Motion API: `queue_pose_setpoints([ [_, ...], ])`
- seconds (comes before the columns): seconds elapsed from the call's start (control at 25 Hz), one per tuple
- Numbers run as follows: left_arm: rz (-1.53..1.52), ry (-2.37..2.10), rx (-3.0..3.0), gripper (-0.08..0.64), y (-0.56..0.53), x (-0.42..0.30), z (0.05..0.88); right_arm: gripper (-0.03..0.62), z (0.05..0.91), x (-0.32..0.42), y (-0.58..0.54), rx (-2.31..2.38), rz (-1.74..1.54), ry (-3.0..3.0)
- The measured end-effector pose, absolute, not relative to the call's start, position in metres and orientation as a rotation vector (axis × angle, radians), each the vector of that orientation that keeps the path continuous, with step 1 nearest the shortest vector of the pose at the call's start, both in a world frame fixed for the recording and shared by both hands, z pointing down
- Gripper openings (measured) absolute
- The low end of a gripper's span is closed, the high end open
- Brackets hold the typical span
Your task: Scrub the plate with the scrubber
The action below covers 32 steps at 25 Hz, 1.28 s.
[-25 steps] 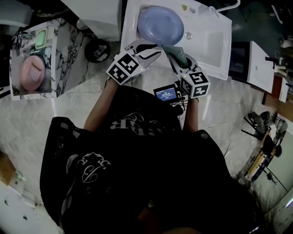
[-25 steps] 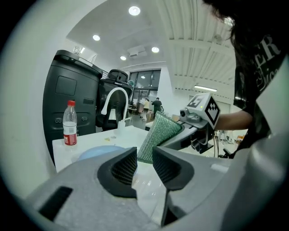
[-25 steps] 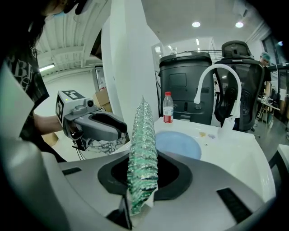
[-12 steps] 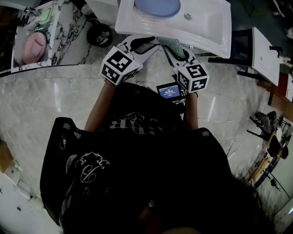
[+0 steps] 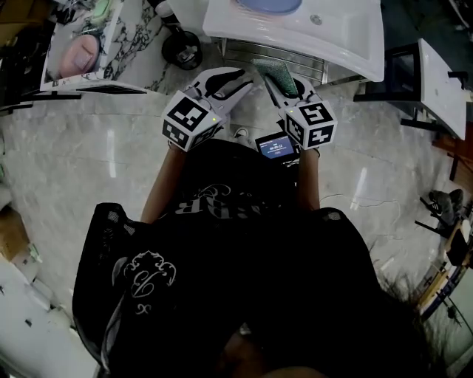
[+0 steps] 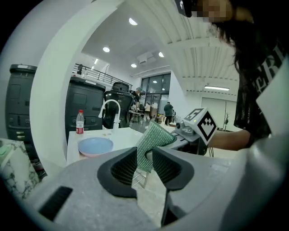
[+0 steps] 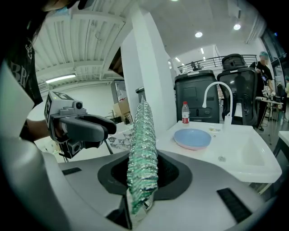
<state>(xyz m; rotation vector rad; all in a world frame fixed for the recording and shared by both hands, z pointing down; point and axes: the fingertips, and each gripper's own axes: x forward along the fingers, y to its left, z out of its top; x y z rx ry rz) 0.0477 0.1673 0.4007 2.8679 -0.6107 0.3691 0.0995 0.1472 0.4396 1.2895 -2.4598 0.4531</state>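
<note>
A pale blue plate [image 7: 193, 137] lies on the white sink unit [image 5: 347, 37] beside the basin; in the head view only the plate's edge [image 5: 270, 4] shows at the top. My right gripper [image 7: 142, 180] is shut on a green scrubber [image 7: 142, 153] that stands upright between its jaws. Both grippers hover over the floor just in front of the sink, side by side. My left gripper [image 6: 144, 162] holds nothing, its jaws a narrow gap apart, and the scrubber [image 6: 153, 140] shows beyond them. The plate [image 6: 95, 145] is well ahead of both.
A faucet [image 7: 216, 97] and a water bottle [image 7: 185, 113] stand at the sink's back. A marble side table with a pink bowl [image 5: 77, 55] is at the left, and a black round bin [image 5: 183, 48] beside it. A white table [image 5: 443, 81] stands right.
The sink and plate have slid toward the top of the head view. Both grippers have drawn back from the sink's front edge to over the floor. The scrubber stays gripped.
</note>
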Motion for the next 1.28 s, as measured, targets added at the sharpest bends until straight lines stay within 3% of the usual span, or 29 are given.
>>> queue_pose_setpoints([
  [1.28, 0.414, -0.369, 2.933, 0.118, 0.188, -0.082, 0.397, 0.089, 0.429, -0.021, 0.170, 1.559, 0.550, -2.365],
])
